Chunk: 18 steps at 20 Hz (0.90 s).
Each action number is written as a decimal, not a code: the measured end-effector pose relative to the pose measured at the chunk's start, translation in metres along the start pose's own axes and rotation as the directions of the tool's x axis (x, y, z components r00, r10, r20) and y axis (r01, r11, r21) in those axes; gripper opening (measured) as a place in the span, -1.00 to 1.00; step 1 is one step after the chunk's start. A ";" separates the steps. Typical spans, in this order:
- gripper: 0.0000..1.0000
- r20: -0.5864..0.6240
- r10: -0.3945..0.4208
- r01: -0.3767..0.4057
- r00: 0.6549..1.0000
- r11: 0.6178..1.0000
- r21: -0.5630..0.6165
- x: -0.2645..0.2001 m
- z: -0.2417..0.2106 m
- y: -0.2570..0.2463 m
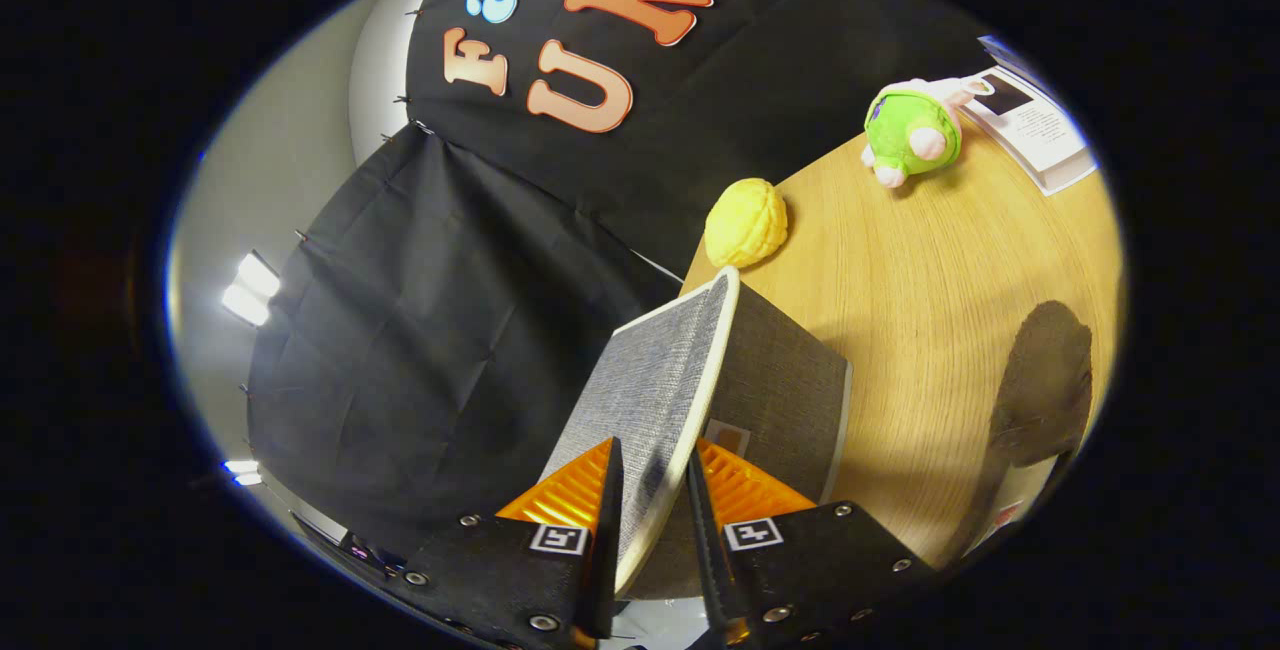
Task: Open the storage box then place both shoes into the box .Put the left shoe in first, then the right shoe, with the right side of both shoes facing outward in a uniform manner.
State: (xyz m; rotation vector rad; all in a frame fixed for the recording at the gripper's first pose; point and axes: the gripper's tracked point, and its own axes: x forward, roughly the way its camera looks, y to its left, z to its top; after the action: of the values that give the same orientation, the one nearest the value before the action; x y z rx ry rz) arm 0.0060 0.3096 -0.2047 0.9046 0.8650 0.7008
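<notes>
The gripper [650,520] has its two fingers closed narrow on the edge of the lid [655,400] of the storage box [790,390], one finger on each face of the grey fabric panel with pale trim. The lid stands up steeply between the fingers and reaches away from them, so the box looks partly opened, though its inside cannot be seen from here. The grey body of the box is just beyond the fingers, on the wooden table [930,310].

In my judgement the task is at its first step: the lid is being lifted and no shoe is in the box as far as I can tell. A dark rounded shape [1045,380] lies on the table to the right of the box; it may be one of the shoes, but it is too blurred to be sure. Placing the left shoe and then the right shoe remains to do.

Farther on the table there are a yellow soft toy [746,222], near the far corner of the box, a green plush toy [912,130], and a white booklet [1035,125] well apart from the box
</notes>
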 end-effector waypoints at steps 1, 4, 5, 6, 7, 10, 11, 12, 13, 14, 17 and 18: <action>-0.39 -0.005 -0.015 0.015 1.000 1.000 -0.001 0.002 -0.002 -0.003; -0.74 0.026 -0.008 0.007 1.000 1.000 0.026 -0.002 0.007 0.007; -0.77 0.035 0.001 -0.002 0.999 1.000 0.024 -0.003 0.010 0.012; -0.82 0.045 0.009 -0.010 0.999 1.000 0.016 -0.005 0.012 0.019; -0.84 0.056 0.017 -0.017 0.998 1.000 0.005 -0.006 0.016 0.026; -0.84 0.072 0.056 -0.055 0.996 0.998 -0.019 -0.006 0.024 0.054; -0.84 0.078 0.074 -0.073 0.994 0.997 -0.022 -0.006 0.027 0.065; -0.84 0.087 0.096 -0.094 0.992 0.995 -0.022 -0.007 0.031 0.076; -0.85 0.093 0.117 -0.116 0.989 0.993 -0.023 -0.007 0.036 0.089; -0.85 0.096 0.132 -0.130 0.987 0.991 -0.031 -0.005 0.038 0.104; -0.85 0.087 0.156 -0.150 0.984 0.986 -0.073 0.009 0.037 0.136; -0.85 0.084 0.168 -0.161 0.982 0.984 -0.082 0.015 0.034 0.145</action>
State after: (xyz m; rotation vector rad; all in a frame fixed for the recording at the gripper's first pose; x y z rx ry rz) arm 0.0204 0.3747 -0.0701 0.9406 0.6847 0.8237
